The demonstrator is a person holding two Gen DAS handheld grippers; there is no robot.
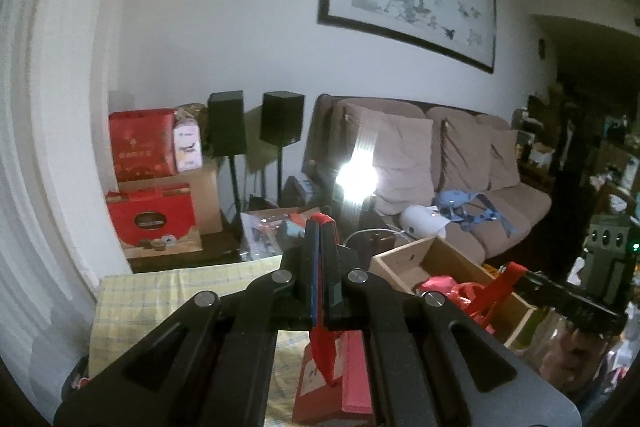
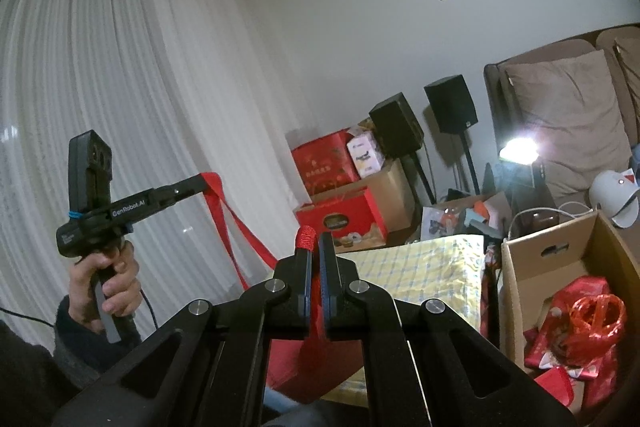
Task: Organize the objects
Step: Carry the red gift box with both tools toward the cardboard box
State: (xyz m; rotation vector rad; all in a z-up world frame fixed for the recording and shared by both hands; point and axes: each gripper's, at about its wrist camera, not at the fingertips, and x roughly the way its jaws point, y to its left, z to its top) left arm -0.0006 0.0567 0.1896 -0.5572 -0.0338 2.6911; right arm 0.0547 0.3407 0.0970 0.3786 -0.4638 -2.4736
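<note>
bag (image 1: 336,383) red, hangs by two handles over bench (image 1: 160,291), just left of box (image 1: 436,259) | left gripper (image 1: 320,223) clamped on ribbon handle (image 2: 224,223) | right gripper (image 2: 316,239) clamped on cord handle (image 2: 306,237) | risk: a thin handle slips a pad, bag tips and snags box rim

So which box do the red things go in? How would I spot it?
Find the brown sofa. In front of it, beside the yellow checked tablecloth, stands an open cardboard box. Unlike the shut red gift boxes by the wall, it is plain brown with red bags inside.
</note>
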